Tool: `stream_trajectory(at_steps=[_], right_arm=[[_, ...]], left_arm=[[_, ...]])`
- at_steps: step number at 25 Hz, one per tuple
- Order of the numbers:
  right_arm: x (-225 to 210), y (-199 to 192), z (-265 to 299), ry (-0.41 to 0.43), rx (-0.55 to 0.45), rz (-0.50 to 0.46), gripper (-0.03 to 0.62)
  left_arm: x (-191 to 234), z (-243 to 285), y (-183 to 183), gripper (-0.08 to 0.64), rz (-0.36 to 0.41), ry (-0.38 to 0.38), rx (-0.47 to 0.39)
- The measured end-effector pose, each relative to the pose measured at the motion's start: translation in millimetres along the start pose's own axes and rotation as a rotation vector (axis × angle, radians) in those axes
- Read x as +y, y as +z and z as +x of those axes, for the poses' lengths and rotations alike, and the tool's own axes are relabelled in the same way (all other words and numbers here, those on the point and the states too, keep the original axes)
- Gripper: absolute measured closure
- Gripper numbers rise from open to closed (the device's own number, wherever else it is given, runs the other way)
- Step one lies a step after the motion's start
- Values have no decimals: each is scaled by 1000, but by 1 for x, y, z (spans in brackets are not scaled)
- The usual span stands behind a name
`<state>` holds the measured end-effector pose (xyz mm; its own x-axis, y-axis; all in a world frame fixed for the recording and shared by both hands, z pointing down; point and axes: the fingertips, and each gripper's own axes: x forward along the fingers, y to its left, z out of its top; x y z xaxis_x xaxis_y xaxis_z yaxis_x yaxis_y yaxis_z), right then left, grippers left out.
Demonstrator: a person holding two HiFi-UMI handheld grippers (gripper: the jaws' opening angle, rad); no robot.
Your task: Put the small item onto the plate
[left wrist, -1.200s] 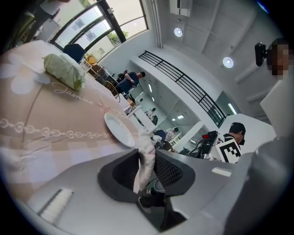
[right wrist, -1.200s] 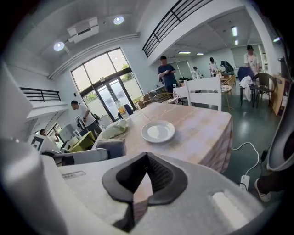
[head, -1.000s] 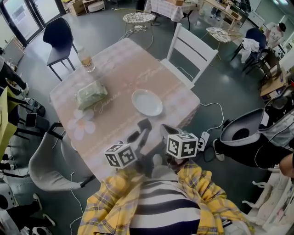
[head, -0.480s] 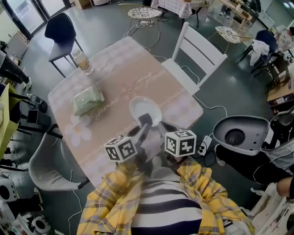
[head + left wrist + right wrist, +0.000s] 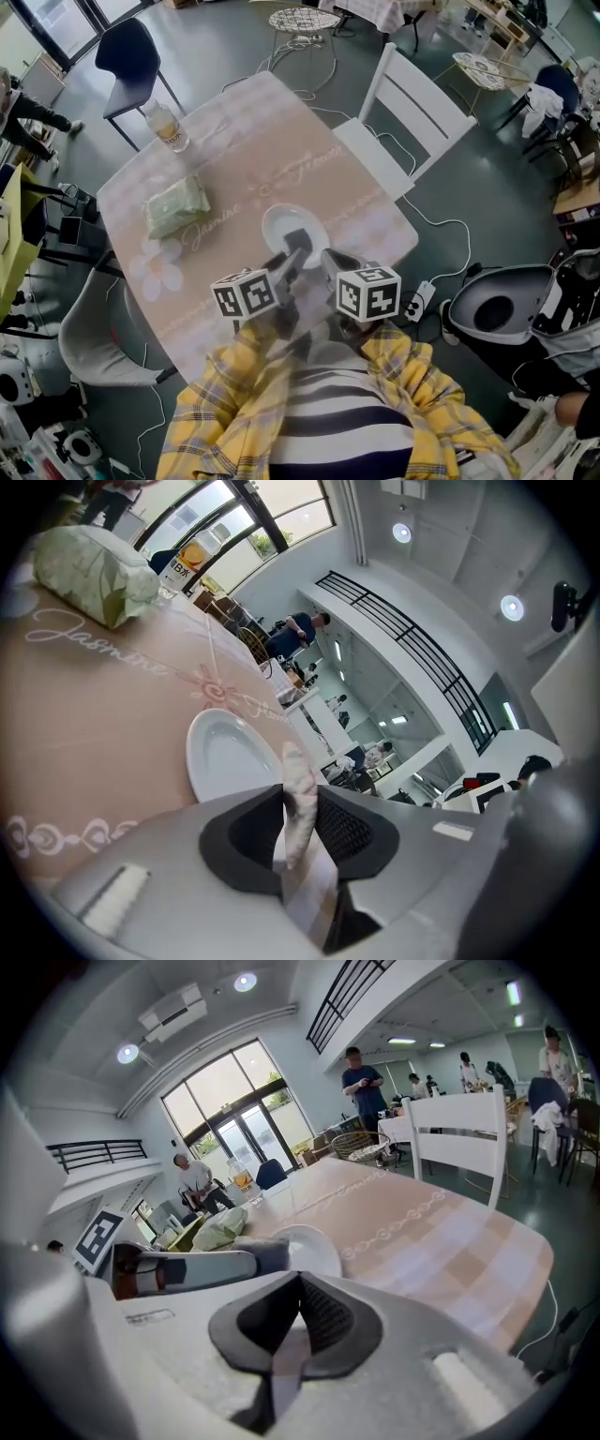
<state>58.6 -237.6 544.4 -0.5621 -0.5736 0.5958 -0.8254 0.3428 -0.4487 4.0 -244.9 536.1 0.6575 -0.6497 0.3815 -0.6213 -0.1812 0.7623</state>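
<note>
Left tool (image 5: 302,817) clamped on small pale mottled strip (image 5: 295,772), carried upright for release over white round ceramic plate (image 5: 217,761) just ahead. Right tool (image 5: 298,1309) jaws together, empty, idle alongside.

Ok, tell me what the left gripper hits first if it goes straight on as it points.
Probably the white plate, just ahead of the left gripper and the small item it grips; depth is unclear.

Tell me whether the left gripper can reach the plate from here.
Probably yes. The left gripper, shut on the small item, points at the plate just ahead, and nothing lies between them.
</note>
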Motion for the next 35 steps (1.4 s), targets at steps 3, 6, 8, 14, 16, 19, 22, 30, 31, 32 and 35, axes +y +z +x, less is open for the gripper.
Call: stream_trajectory(at_steps=[3, 6, 8, 14, 16, 19, 22, 30, 31, 32, 35], right_arm=[[-1, 3, 4, 10, 3, 1, 592], [-3, 5, 7, 15, 5, 1, 592], [-4, 7, 8, 14, 5, 2, 592], [-7, 12, 10, 12, 9, -3, 592], [-7, 13, 11, 12, 10, -2, 592], [-5, 14, 12, 14, 13, -3, 592], [-2, 15, 14, 16, 13, -6, 592], [0, 14, 14, 5, 8, 1, 592], [0, 14, 14, 4, 7, 2, 592], [1, 14, 13, 3, 6, 2, 592], [2, 13, 13, -1, 6, 2, 592]], left_arm=[[4, 6, 1, 469, 1, 8, 28], [5, 12, -1, 469, -13, -3, 69], [6, 16, -2, 469, -21, -3, 90], [14, 22, -4, 469, -8, 34, 125], [14, 24, -3, 469, -11, 35, 128], [15, 24, -3, 471, -1, 41, 137], [17, 25, -3, 472, 57, 71, 157], [21, 23, 4, 362, 312, 180, 167], [22, 23, 5, 344, 350, 198, 168], [24, 23, 6, 315, 384, 215, 166], [27, 21, 12, 276, 446, 252, 149]])
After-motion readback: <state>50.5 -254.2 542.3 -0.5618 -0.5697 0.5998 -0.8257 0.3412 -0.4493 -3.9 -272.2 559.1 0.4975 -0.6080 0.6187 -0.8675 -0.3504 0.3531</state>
